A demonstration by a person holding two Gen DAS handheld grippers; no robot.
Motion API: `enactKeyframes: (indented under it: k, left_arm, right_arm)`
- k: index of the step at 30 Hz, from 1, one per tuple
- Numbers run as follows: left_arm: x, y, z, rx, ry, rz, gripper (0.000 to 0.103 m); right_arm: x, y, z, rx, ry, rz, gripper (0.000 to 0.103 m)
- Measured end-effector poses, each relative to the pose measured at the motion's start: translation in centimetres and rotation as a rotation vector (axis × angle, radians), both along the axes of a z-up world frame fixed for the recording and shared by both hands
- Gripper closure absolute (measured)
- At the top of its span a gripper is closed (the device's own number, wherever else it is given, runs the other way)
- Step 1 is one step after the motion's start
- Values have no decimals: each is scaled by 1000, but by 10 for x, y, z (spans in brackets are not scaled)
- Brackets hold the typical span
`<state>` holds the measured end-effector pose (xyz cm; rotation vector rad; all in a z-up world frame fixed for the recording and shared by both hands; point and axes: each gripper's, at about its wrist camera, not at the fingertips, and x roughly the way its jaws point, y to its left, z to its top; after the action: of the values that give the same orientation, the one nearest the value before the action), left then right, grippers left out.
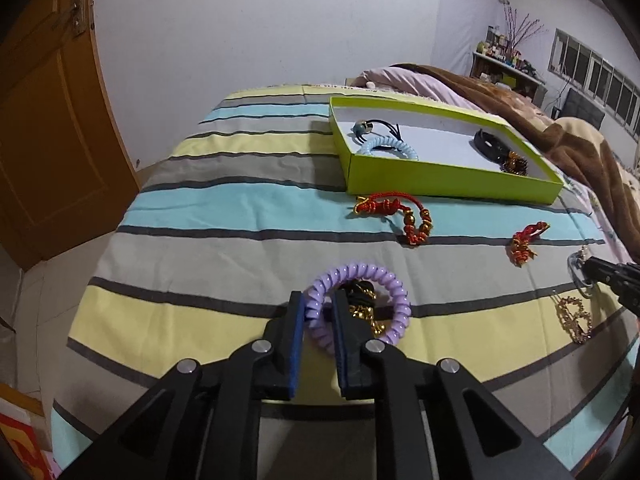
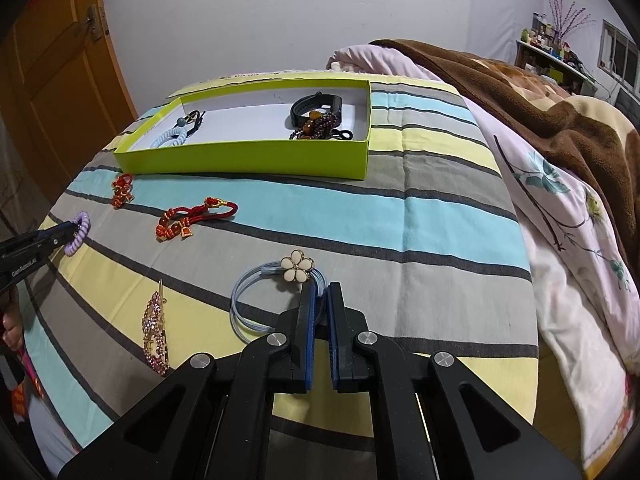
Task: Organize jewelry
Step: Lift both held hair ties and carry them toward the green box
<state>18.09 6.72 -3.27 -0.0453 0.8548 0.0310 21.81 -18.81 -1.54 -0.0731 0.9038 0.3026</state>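
My left gripper (image 1: 318,300) is shut on a purple spiral hair tie (image 1: 394,300) low over the striped bedspread; a gold and black piece (image 1: 362,308) lies under the ring. It also shows in the right wrist view (image 2: 78,232). My right gripper (image 2: 320,292) is shut on a blue hair band (image 2: 244,292) with a cream flower (image 2: 296,266). The green box (image 1: 440,178) lies farther back and holds a light blue spiral tie (image 1: 386,148), a black band (image 1: 490,144) and dark beads (image 2: 316,124).
Two red knotted bracelets (image 1: 400,216) (image 1: 524,240) lie in front of the box. A pink rhinestone hair clip (image 2: 154,330) lies near the front. A brown blanket (image 2: 540,100) and a floral quilt (image 2: 568,216) are heaped at the right. A wooden door (image 1: 44,120) stands at the left.
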Motion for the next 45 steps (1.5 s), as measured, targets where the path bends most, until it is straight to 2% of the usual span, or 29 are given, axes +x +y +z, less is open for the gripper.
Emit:
enactKeyframes:
  k: [5,15,23,34,45]
  left_arm:
    - [-1,-6,-1,45,-15,-13,93]
    - [-26,3,20,-4,-93,-1,94]
    - [-40,-9,45,-35,-162,-30,93]
    - [-42,-38,66,-63,-209,-93,93]
    - [-24,-49,74,-60,-231,-116,93]
  right_arm:
    - [0,0,0,-3,-4,-1,98]
    - [-18,-1,19,43,-71,-3,98]
    - [-38,0,39,74,-129,-3,98]
    - [-47,1,65,122,-190,-8,98]
    - [-37,10,73,126,-207,8,98]
